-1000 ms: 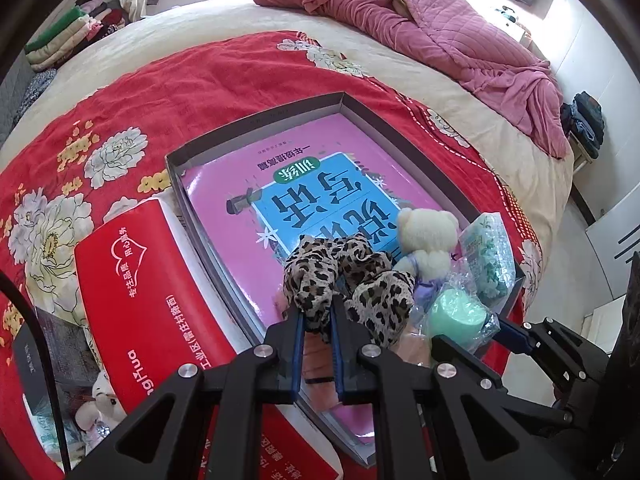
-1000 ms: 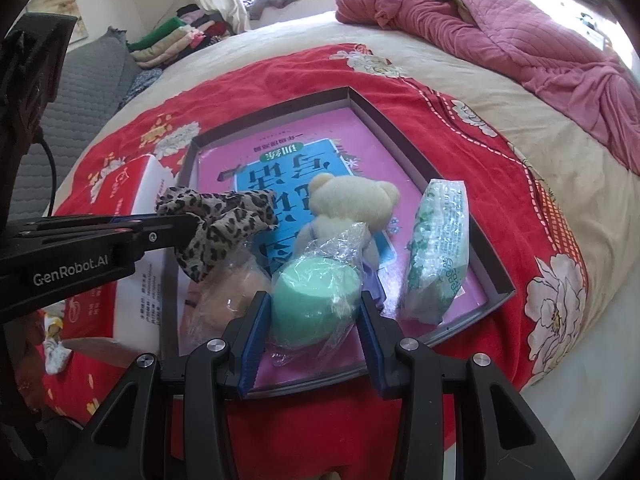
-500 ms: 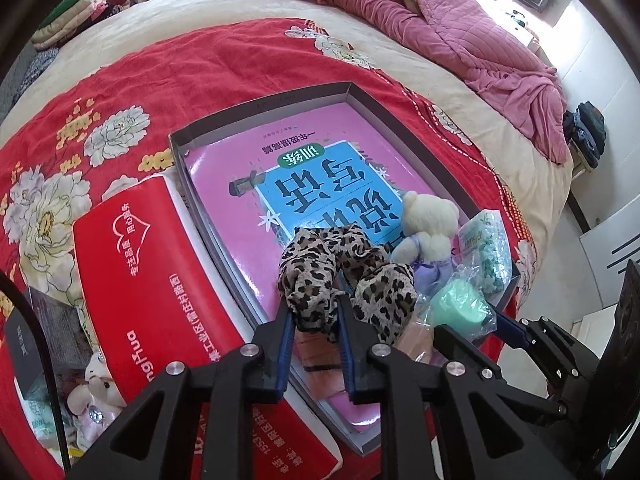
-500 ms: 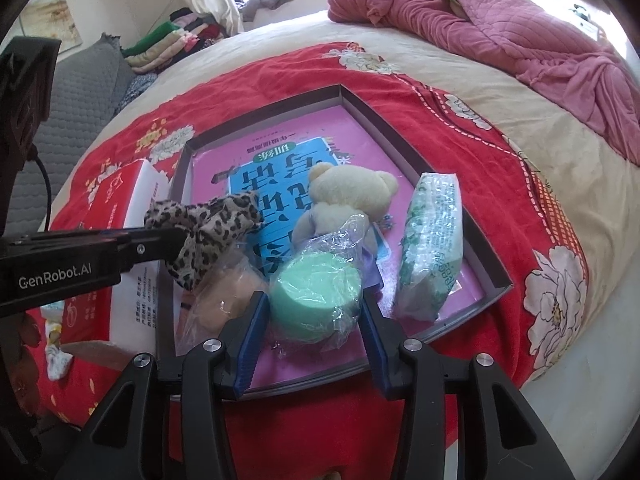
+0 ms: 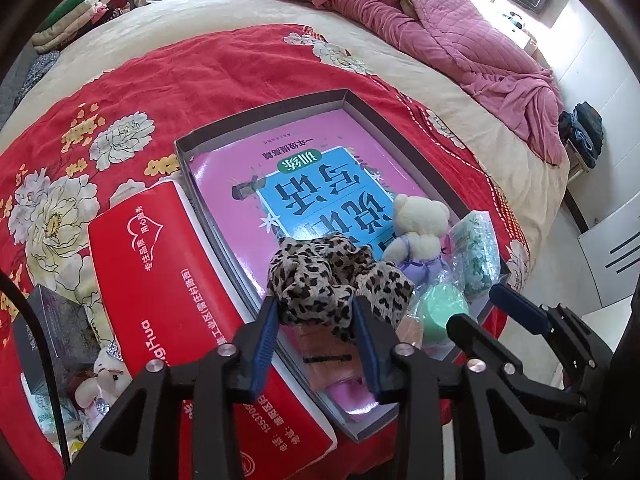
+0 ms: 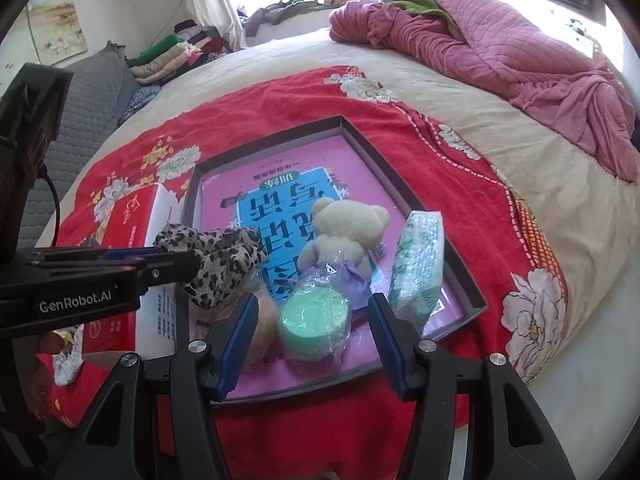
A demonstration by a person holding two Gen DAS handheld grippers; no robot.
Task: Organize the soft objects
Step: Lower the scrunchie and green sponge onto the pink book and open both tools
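Observation:
A leopard-print scrunchie point(image 5: 328, 280) lies at my left gripper's point(image 5: 316, 312) tips, over the near left of the grey tray point(image 5: 264, 118); the jaws stand open around it. It also shows in the right wrist view point(image 6: 216, 260). My right gripper point(image 6: 312, 320) is open, its fingers either side of a green sponge puff in a clear bag point(image 6: 314, 322) resting in the tray. A cream teddy bear point(image 6: 344, 232), a green tissue pack point(image 6: 418, 264) and a peach puff point(image 6: 264, 316) lie in the tray on a pink book point(image 6: 280, 184).
A red tissue box point(image 5: 172, 292) lies left of the tray on the red floral blanket point(image 5: 160, 80). A small doll point(image 5: 104, 372) and a dark box point(image 5: 52, 320) sit at the far left. A pink quilt point(image 6: 500, 52) is bunched at the back of the bed.
Both grippers have opened: the left jaws have spread off the scrunchie, the right jaws off the green puff. Both have drawn back slightly.

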